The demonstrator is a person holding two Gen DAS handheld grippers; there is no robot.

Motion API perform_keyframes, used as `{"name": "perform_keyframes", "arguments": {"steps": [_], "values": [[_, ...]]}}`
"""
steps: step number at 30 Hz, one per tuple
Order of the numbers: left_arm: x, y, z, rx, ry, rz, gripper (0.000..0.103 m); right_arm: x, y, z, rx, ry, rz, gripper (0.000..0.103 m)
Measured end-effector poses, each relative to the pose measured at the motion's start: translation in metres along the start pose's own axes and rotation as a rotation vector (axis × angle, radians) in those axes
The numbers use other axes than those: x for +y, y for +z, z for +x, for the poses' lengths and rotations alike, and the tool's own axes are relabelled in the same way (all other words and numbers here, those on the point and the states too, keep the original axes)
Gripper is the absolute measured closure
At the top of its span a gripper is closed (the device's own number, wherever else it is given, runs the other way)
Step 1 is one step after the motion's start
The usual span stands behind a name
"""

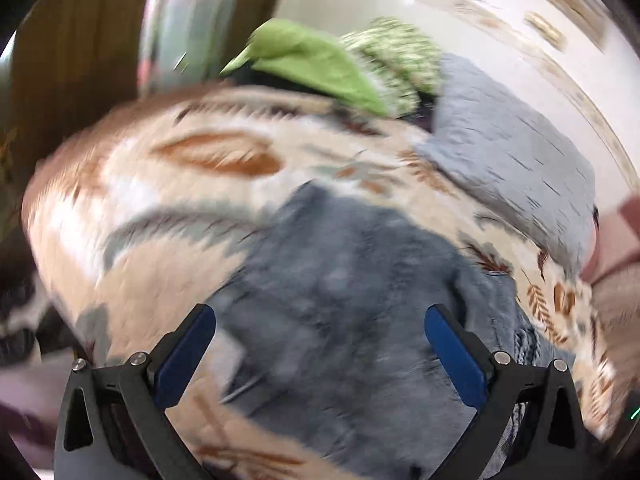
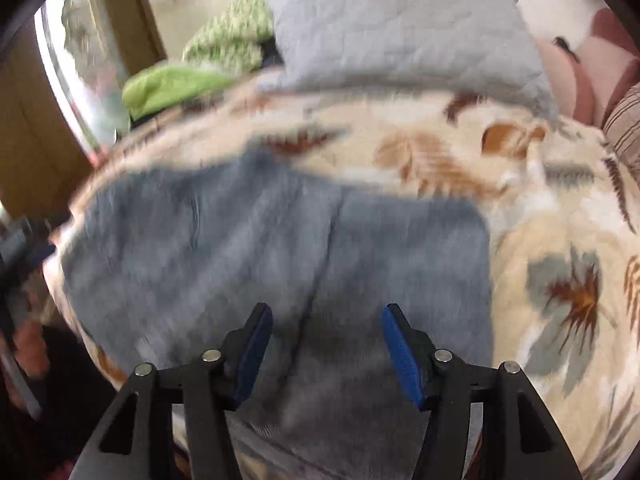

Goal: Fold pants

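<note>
Blue-grey jeans (image 2: 260, 248) lie spread on a bed with a cream leaf-print cover (image 2: 540, 240). In the right wrist view they fill the middle, and my right gripper (image 2: 326, 316) hangs open just above them, holding nothing. In the left wrist view the jeans (image 1: 340, 300) sit low in the middle, and my left gripper (image 1: 320, 316) is wide open over them, empty. Both views are blurred by motion.
A grey-blue pillow (image 2: 400, 28) lies at the head of the bed, also in the left wrist view (image 1: 512, 152). Green cloths (image 1: 312, 64) are piled beside it. A wooden door or wardrobe (image 1: 72, 60) and a mirror (image 1: 184, 20) stand at the far left. Pink and striped bedding (image 2: 600, 80) lies at right.
</note>
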State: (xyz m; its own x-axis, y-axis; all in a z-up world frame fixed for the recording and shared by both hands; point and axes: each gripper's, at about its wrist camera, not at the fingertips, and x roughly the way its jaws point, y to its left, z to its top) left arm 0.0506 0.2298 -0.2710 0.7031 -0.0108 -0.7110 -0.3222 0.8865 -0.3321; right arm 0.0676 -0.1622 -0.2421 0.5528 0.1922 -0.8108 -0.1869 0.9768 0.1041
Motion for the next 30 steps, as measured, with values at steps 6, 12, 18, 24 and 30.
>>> {"name": "perform_keyframes", "arguments": {"steps": [6,12,18,24,30], "values": [[0.044,-0.011,0.005,0.148,-0.062,-0.196,0.0,-0.001,-0.01,-0.004,-0.094,0.046,-0.029,0.034],[0.05,-0.018,0.017,0.27,-0.125,-0.322,0.0,0.0,-0.014,-0.003,-0.11,0.054,-0.041,0.033],[0.027,-0.017,0.026,0.354,-0.199,-0.371,0.0,-0.001,-0.016,-0.004,-0.12,0.069,-0.06,0.033],[0.004,-0.03,0.036,0.395,-0.187,-0.348,0.005,0.0,-0.017,-0.005,-0.129,0.064,-0.081,0.033],[0.002,-0.021,0.032,0.343,-0.138,-0.352,0.053,0.001,-0.016,-0.004,-0.137,0.064,-0.088,0.032]]}}
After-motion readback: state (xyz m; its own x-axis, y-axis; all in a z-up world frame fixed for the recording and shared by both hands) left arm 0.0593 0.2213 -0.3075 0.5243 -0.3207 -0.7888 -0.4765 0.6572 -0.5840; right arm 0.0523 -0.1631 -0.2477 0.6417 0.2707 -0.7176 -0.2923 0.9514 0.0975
